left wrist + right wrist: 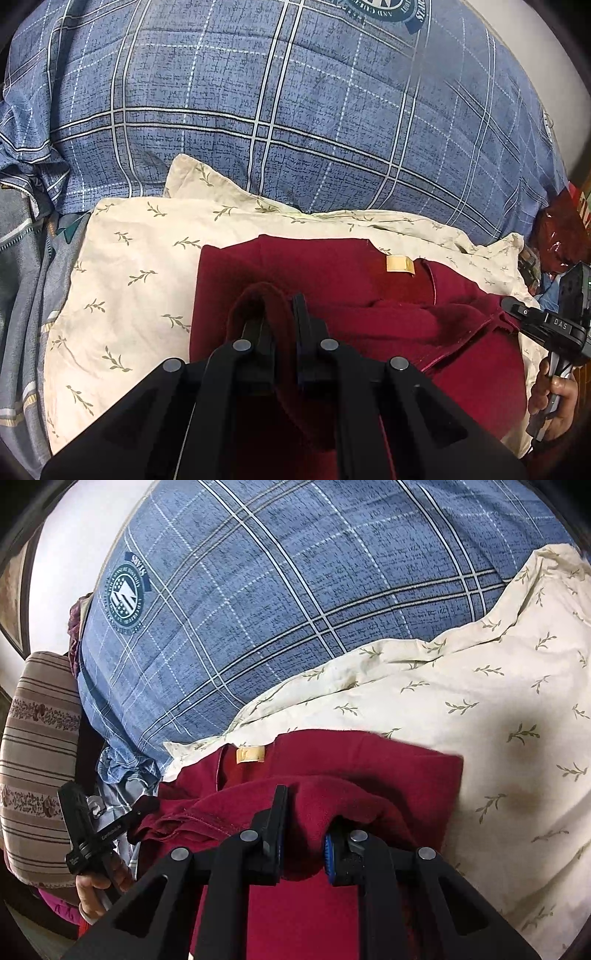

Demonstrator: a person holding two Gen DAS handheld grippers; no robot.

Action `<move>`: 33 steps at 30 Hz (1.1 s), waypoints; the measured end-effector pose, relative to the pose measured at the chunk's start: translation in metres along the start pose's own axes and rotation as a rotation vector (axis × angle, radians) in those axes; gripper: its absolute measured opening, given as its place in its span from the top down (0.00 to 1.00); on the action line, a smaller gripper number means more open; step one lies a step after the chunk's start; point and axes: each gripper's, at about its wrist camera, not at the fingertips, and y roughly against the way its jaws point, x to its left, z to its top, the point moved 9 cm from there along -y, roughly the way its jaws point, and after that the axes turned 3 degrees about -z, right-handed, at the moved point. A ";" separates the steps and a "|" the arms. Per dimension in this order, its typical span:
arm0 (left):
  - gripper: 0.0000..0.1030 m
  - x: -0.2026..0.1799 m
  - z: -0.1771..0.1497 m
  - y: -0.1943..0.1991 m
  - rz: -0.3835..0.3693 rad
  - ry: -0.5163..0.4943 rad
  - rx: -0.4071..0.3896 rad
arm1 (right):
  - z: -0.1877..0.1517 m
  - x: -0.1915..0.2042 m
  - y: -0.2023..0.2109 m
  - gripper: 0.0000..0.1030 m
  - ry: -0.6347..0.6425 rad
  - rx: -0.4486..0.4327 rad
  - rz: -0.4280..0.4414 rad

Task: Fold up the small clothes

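A dark red garment (332, 273) with a tan neck label (400, 265) lies on a cream leaf-print pillowcase (140, 266). My left gripper (282, 314) is shut on a raised fold of the garment's edge. In the right wrist view the same garment (369, 760) and its label (250, 755) show, and my right gripper (303, 823) is shut on a bunched fold of it that bulges between the fingers. Each gripper shows at the side of the other's view, the right one (532, 321) and the left one (110, 827), both at the garment's near edge.
A blue plaid quilt (295, 110) with a round crest (125, 598) rises behind the pillowcase. A striped brown cushion (37, 760) stands at the left of the right wrist view. Grey bedding (22, 277) lies at the far left, a red shiny bag (561, 232) at the right.
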 end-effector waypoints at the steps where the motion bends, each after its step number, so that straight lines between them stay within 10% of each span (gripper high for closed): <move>1: 0.95 0.000 0.001 -0.001 0.001 -0.001 0.001 | 0.001 -0.001 -0.002 0.85 -0.005 0.001 0.002; 20: 0.89 -0.004 0.001 -0.001 0.033 -0.054 -0.002 | 0.001 -0.002 0.000 0.79 -0.077 0.017 0.043; 29: 0.59 -0.008 -0.002 0.010 0.014 -0.066 -0.010 | -0.001 -0.002 0.016 0.65 -0.089 0.005 0.046; 33: 0.32 -0.005 0.002 0.025 0.060 -0.074 -0.069 | -0.001 -0.003 0.031 0.56 -0.082 -0.017 0.035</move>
